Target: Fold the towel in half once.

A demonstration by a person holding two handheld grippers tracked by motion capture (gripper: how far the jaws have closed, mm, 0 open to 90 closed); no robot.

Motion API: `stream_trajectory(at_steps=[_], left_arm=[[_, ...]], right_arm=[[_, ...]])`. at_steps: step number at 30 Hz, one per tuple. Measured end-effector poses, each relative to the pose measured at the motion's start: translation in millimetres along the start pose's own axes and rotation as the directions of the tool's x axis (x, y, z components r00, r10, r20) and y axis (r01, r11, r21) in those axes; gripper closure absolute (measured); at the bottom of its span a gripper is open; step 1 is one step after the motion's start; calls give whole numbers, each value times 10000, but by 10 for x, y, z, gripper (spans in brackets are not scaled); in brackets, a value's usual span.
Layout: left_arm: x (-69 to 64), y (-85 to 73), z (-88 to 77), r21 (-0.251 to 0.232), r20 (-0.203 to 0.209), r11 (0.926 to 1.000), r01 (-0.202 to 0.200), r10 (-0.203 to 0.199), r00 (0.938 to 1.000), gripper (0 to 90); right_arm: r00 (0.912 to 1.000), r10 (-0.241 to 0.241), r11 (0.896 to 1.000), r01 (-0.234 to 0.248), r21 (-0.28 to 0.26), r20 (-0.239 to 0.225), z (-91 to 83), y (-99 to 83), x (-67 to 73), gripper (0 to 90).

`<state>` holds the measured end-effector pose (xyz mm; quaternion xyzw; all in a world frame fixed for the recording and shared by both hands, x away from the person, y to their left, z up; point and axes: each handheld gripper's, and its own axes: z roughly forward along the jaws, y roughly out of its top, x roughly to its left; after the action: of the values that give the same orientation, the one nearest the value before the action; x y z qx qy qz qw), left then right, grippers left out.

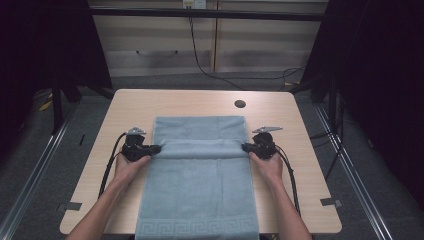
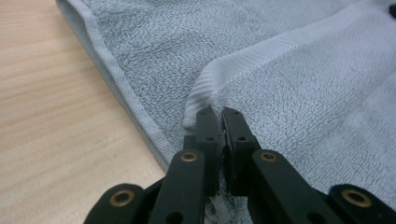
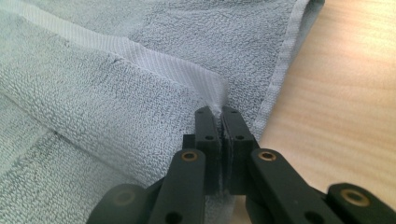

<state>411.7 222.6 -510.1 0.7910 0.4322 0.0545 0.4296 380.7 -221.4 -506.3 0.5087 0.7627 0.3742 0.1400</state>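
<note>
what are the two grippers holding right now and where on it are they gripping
Both hold the grey-blue towel. The left gripper pinches one corner of its folded-over end, the right gripper the other corner, each on the ribbed hem band.

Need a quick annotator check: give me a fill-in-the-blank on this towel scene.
1. Each gripper is shut on a corner of the ____-coloured towel.
2. The left gripper and the right gripper pinch the towel with their jaws ____.
3. The towel lies on a ____ table.
4. The patterned border of the towel is at the table edge ____ to the person.

Missing words: blue-grey; closed; wooden; nearest
</note>
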Motion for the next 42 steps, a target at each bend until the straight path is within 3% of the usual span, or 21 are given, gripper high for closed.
stream_trajectory(at_steps=[5, 7, 9, 12, 14, 15, 17, 20, 24, 25, 27, 28, 29, 30, 31, 32, 34, 35, 37, 39, 42], left_arm=[[-16, 23, -26, -92, -120, 9995, -289, 288, 9995, 863], [-31, 66, -115, -546, 6, 9983, -222, 222, 9998, 864], [-42, 137, -228, -995, 225, 9948, -218, 242, 9995, 864], [-108, 306, -439, -1562, 177, 9861, -573, 608, 9980, 864], [-174, 410, -601, -2034, 242, 9763, -741, 806, 9964, 863], [-226, 450, -703, -2422, 297, 9673, -754, 851, 9959, 863], [-297, 477, -848, -2827, 485, 9559, -799, 975, 9941, 863], [-428, 514, -1123, -3395, 608, 9332, -1182, 1471, 9872, 863], [-620, 573, -1483, -3796, 648, 9115, -1581, 1967, 9783, 862], [-660, 574, -1545, -3907, 738, 9076, -1535, 1971, 9776, 862], [-769, 535, -1734, -4234, 813, 8898, -1701, 2243, 9711, 862], [-806, 506, -1791, -4302, 879, 8872, -1669, 2252, 9703, 862], [-854, 435, -1869, -4440, 1009, 8784, -1768, 2451, 9642, 861], [-890, 360, -1916, -4437, 982, 8766, -1862, 2541, 9622, 861], [-905, 279, -1936, -4318, 1002, 8797, -1993, 2663, 9587, 861], [-917, 185, -1927, -4170, 1087, 8879, -1940, 2606, 9593, 860], [-915, -21, -1856, -3772, 1208, 9069, -1876, 2490, 9609, 859], [-909, -104, -1823, -3620, 1329, 9152, -1771, 2387, 9620, 858], [-900, -348, -1741, -3356, 1713, 9321, -1363, 2026, 9642, 858], [-906, -515, -1712, -3185, 1946, 9407, -1167, 1854, 9632, 857], [-966, -774, -1704, -2865, 2158, 9492, -1298, 1960, 9566, 852]], right_arm=[[10000, -10, 10000, 11, -41, 47, -3, 10, -3, 873], [9999, 91, 9996, -93, -261, -72, -32, 15, -13, 874], [9993, 228, 9968, -249, -759, -286, -113, 50, -18, 874], [9985, 167, 9865, -249, -1616, -521, -313, 162, -7, 874], [9975, 13, 9758, -168, -2180, -712, -486, 248, 20, 873], [9974, -69, 9679, -113, -2512, -714, -590, 290, 46, 872], [9957, -353, 9466, 58, -3223, -857, -839, 374, 111, 872], [9920, -850, 9247, 436, -3781, -935, -1133, 448, 216, 872], [9848, -1486, 8962, 959, -4331, -895, -1511, 498, 380, 872], [9818, -1644, 8870, 1048, -4496, -954, -1614, 503, 432, 872], [9787, -1837, 8753, 1204, -4683, -918, -1740, 492, 500, 872], [9763, -1908, 8709, 1203, -4765, -1023, -1817, 466, 549, 872], [9746, -1979, 8703, 1258, -4762, -1044, -1858, 441, 577, 872], [9705, -2153, 8667, 1387, -4792, -1085, -1911, 380, 627, 872], [9668, -2278, 8663, 1469, -4775, -1158, -1946, 316, 663, 872], [9631, -2385, 8680, 1537, -4722, -1250, -1968, 243, 694, 871], [9616, -2392, 8784, 1552, -4520, -1345, -1972, 96, 735, 871], [9609, -2369, 8896, 1553, -4296, -1432, -1953, -24, 762, 870], [9588, -2355, 9029, 1554, -4008, -1588, -1917, -207, 792, 869], [9568, -2255, 9172, 1450, -3710, -1834, -1895, -422, 820, 868], [9557, -2036, 9344, 1248, -3337, -2127, -1877, -713, 869, 863]])
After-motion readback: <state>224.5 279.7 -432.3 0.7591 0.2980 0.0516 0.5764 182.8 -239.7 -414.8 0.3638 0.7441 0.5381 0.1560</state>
